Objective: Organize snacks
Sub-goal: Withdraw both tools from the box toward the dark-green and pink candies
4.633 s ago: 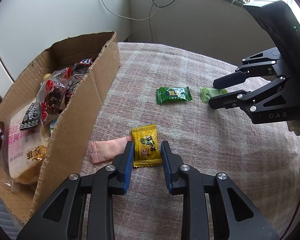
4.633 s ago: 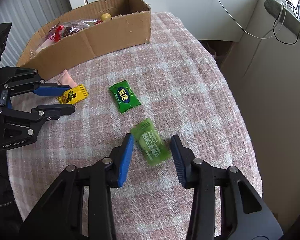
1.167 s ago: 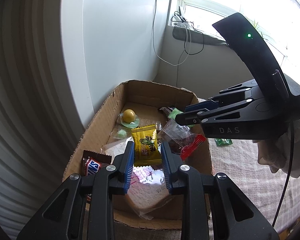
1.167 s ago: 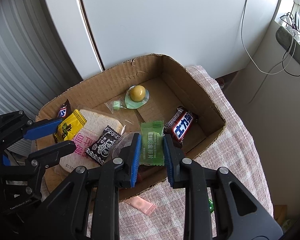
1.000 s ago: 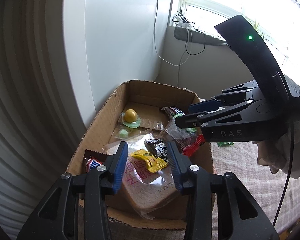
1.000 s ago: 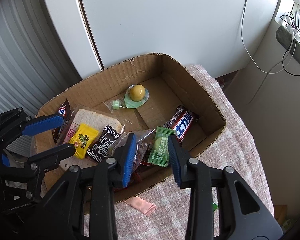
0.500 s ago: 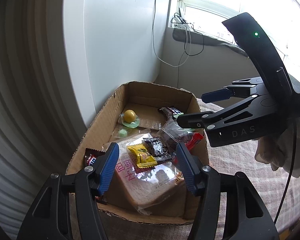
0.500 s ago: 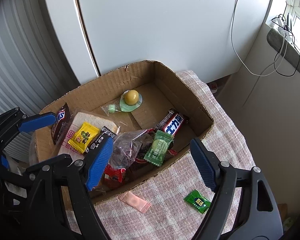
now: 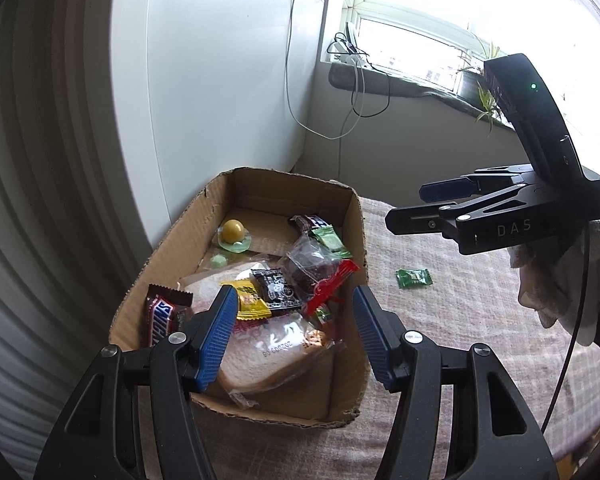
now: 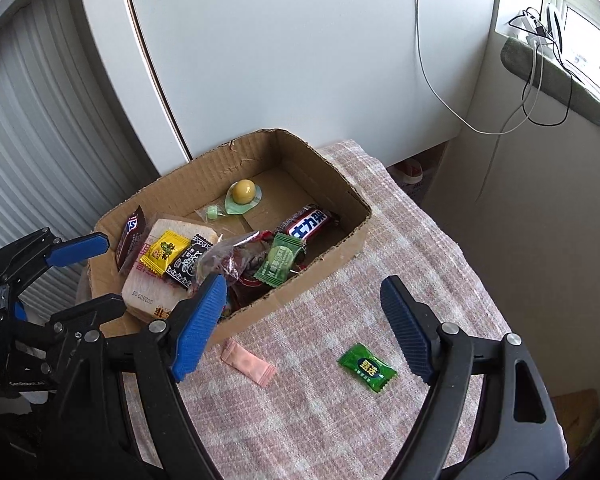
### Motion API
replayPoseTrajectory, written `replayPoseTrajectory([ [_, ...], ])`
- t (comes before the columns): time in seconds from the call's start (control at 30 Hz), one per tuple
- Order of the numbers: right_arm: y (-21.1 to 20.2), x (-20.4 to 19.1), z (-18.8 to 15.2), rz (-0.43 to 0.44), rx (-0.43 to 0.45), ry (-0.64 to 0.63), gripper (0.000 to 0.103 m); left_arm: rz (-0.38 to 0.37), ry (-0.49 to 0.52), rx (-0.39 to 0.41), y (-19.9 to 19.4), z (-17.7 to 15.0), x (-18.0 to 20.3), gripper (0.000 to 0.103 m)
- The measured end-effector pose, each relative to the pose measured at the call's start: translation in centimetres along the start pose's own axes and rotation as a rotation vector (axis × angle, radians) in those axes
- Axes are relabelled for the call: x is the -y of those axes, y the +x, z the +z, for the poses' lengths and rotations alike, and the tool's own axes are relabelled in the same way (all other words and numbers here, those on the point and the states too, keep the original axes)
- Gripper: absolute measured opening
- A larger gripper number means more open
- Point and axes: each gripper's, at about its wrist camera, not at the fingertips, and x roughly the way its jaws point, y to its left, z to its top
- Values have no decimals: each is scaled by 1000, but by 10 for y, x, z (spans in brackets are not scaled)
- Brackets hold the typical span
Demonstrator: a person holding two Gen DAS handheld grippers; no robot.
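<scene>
The cardboard box (image 10: 340,190) (image 9: 162,248) holds several snacks. The yellow packet (image 10: 163,253) (image 9: 250,303) lies on a bread bag in it. The light green packet (image 10: 280,260) (image 9: 330,240) lies beside a Snickers bar (image 10: 308,224). A dark green candy (image 10: 367,367) (image 9: 413,278) and a pink sachet (image 10: 249,366) lie on the checked cloth outside the box. My left gripper (image 9: 294,336) (image 10: 80,276) is open and empty above the box's near end. My right gripper (image 10: 304,324) (image 9: 416,210) is open and empty above the cloth by the box.
The table carries a pink checked cloth (image 10: 420,264) and its edge drops off at the right. A white wall and ribbed panel stand behind the box. Cables (image 10: 500,120) hang from the window sill. A gloved hand (image 9: 560,280) holds the right gripper.
Both grippers opened and dropped the yellow and light green packets into the box. They have since drawn back and up, jaws wider.
</scene>
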Motion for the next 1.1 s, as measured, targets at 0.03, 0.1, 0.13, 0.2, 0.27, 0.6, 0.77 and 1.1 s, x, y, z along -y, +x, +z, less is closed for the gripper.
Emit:
replayPoseTrajectory([
  [0.03, -2, 5, -3, -3, 1, 2, 82, -4, 3, 0, -1, -1, 4, 59],
  [0.1, -5, 14, -8, 14, -7, 1, 82, -15, 9, -2, -4, -3, 14, 59],
  [0.13, -6, 18, -12, 17, -7, -4, 82, -20, 12, -2, -6, -5, 19, 59],
  [0.2, -8, 26, -19, 27, -9, -20, 82, -32, 9, -3, -9, -6, 29, 59],
  [0.27, -9, 34, -25, 45, -8, -37, 82, -36, 0, -7, -12, -8, 40, 59],
  [0.6, 9, 56, -56, 197, -82, -208, 53, 22, -51, -117, 9, -27, 100, 58],
  [0.77, 31, 48, -56, 311, -102, -287, 38, 55, -106, -198, 37, -38, 110, 44],
  [1.1, 55, 57, -53, 294, -112, -345, 37, 213, -197, -239, 78, -43, 103, 40],
])
